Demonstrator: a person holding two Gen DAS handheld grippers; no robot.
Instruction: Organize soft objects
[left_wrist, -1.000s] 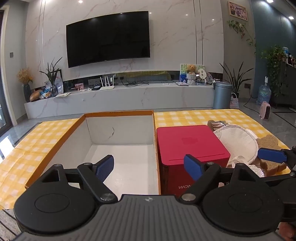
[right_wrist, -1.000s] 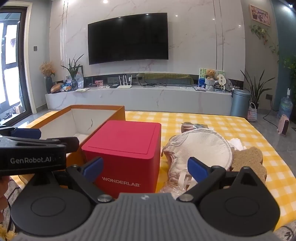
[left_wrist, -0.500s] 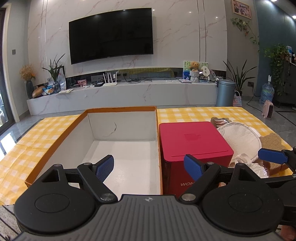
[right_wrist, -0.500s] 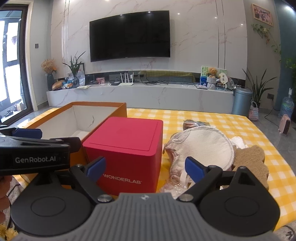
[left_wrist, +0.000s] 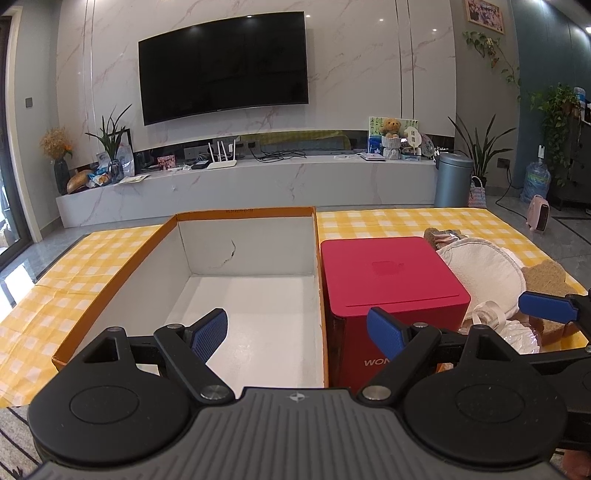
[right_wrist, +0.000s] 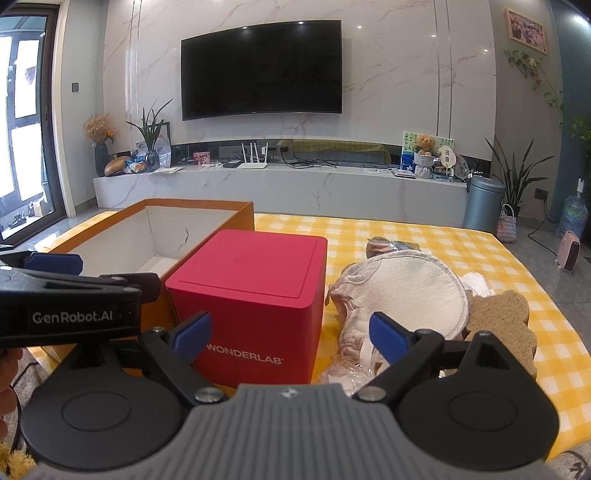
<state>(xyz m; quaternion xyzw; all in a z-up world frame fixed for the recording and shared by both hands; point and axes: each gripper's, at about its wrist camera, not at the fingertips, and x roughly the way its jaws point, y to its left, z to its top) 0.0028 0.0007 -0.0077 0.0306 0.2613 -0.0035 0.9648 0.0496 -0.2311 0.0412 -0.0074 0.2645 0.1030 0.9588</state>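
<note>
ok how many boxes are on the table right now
2. An open orange box with nothing visible inside sits on the left of the table. A closed red box stands just right of it, beside the pile of soft things, which could hide something small.

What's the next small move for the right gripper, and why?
Probably ease the right gripper, open and empty, forward-right onto the white round pad. It tops the soft pile beside the red box, and the orange bin sits empty.
</note>
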